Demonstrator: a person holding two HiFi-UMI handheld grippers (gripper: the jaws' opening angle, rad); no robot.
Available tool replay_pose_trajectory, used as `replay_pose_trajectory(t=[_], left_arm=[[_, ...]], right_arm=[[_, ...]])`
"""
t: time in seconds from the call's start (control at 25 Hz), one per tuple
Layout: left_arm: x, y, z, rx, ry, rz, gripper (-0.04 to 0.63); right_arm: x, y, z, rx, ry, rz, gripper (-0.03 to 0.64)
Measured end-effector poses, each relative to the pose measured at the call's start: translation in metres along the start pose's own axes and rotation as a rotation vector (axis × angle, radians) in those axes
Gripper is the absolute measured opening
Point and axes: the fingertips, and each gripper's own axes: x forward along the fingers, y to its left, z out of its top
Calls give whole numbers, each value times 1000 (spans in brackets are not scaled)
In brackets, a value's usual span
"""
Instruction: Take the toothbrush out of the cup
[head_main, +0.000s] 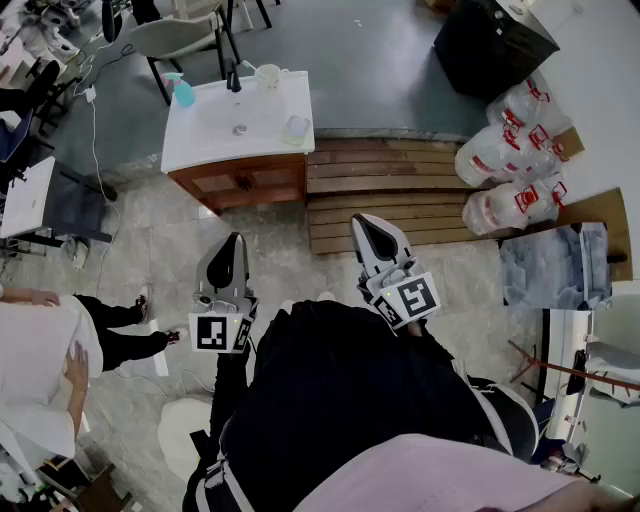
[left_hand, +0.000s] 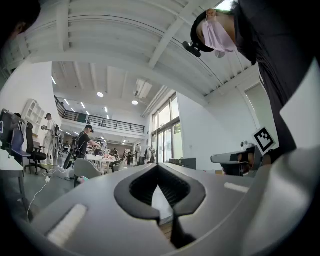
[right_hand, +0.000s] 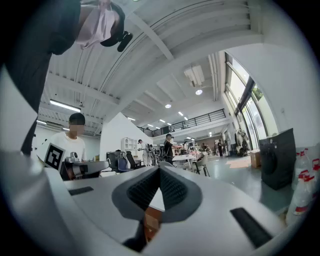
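Note:
A white cup (head_main: 268, 74) stands at the back edge of the white sink vanity (head_main: 205, 140), just right of the dark faucet (head_main: 234, 79). At this distance I cannot make out a toothbrush in the cup. Both grippers are held close to the person's body, well short of the vanity and pointing towards it. My left gripper (head_main: 237, 238) (left_hand: 159, 167) is shut, its tips meeting with nothing between them. My right gripper (head_main: 362, 221) (right_hand: 160, 169) is also shut and empty, in front of the wooden pallet.
A blue bottle (head_main: 184, 95) and a soap dish (head_main: 297, 127) sit on the vanity. A wooden pallet (head_main: 385, 195) lies to its right, with water jugs (head_main: 510, 150) and a black bin (head_main: 490, 45) beyond. A person in white (head_main: 40, 355) stands at the left.

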Motion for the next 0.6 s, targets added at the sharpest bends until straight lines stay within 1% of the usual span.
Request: replay_pose_trajectory(t=[0.6], left_arm=[[12,2,4,10,-6,-16,5]], right_arm=[[4,-8,3,-2,-10,-21,-2]])
